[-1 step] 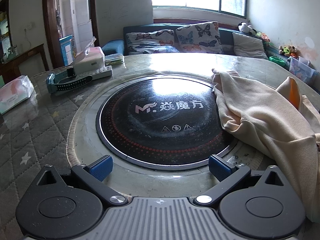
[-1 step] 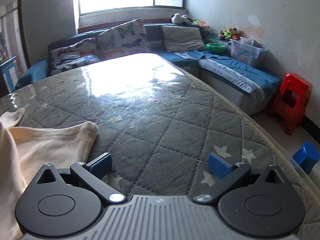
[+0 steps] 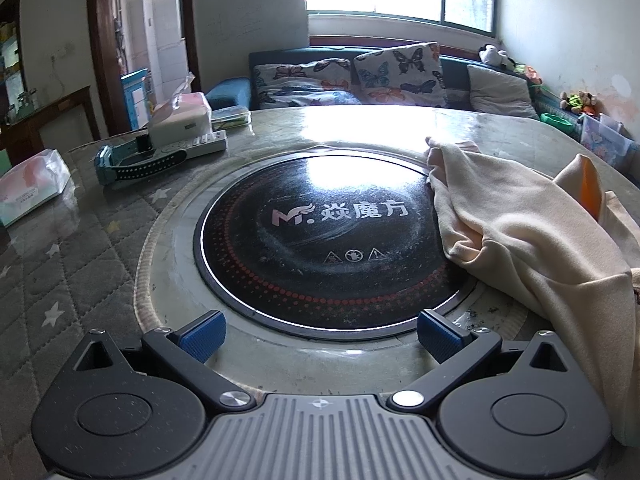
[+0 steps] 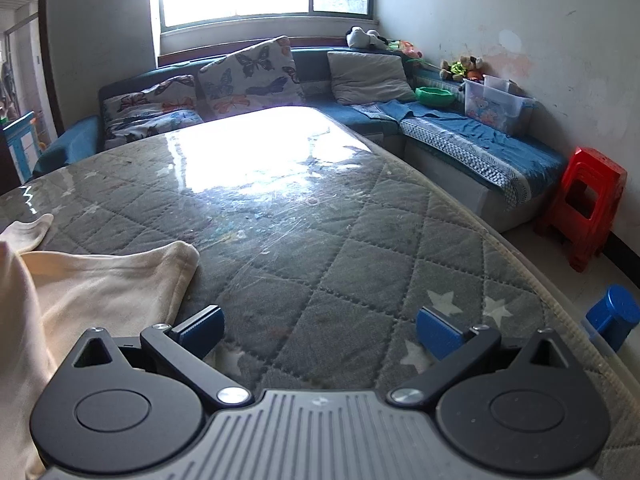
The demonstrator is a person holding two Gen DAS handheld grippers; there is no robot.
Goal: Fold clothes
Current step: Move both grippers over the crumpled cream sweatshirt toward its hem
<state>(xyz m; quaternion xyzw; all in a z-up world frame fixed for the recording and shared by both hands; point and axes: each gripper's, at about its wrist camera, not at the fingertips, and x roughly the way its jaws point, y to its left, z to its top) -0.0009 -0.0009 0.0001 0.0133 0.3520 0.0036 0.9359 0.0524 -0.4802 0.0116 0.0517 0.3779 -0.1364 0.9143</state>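
I am holding the left gripper [image 3: 318, 330] and right gripper [image 4: 318, 330] spread wide, empty, flanking the rumpled cream garment [image 3: 520, 232], lying unfolded, apparently for grasping.

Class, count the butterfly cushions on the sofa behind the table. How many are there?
2. One butterfly cushion stands upright against the sofa back; the other lies flatter to its left. More may be hidden behind the table.

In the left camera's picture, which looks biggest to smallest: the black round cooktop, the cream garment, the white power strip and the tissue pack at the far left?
1. Cooktop
2. Cream garment, though it lies nearer and runs out of frame, so this is unsure
3. Tissue pack
4. Power strip, farther off, so its rank against the pack is unsure
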